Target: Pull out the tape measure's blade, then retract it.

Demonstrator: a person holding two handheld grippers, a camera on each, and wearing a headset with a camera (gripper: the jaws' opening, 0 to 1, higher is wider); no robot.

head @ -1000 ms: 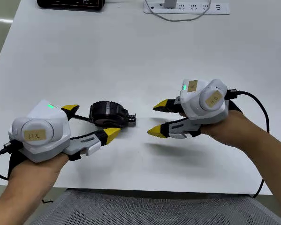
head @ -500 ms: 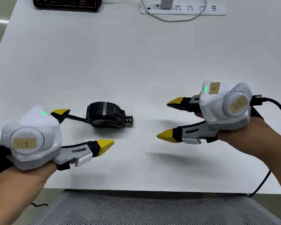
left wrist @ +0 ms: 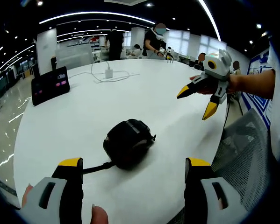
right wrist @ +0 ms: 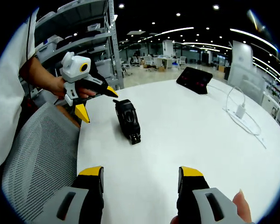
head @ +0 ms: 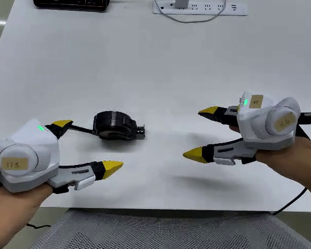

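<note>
A black tape measure [head: 113, 126] lies on the white table [head: 145, 67] with its blade fully inside; its hook end points right and a black wrist strap trails left. It also shows as the tape measure [left wrist: 128, 142] in the left gripper view and the tape measure [right wrist: 129, 120] in the right gripper view. My left gripper [head: 88, 145] hangs open to the left of and nearer than it, touching nothing. My right gripper [head: 204, 133] is open well to its right, holding nothing. The left gripper [right wrist: 95, 101] and right gripper [left wrist: 196, 100] each show in the other's view.
A white power strip [head: 199, 7] with a plugged cable lies at the table's far edge. A dark tablet [head: 72, 4] sits at the far left. A grey mesh chair [head: 165, 231] is under the near edge. People stand in the background of the left gripper view.
Both grippers have drawn away from the tape measure, the left one back to the left and nearer, the right one further right. The tape measure has stayed put.
</note>
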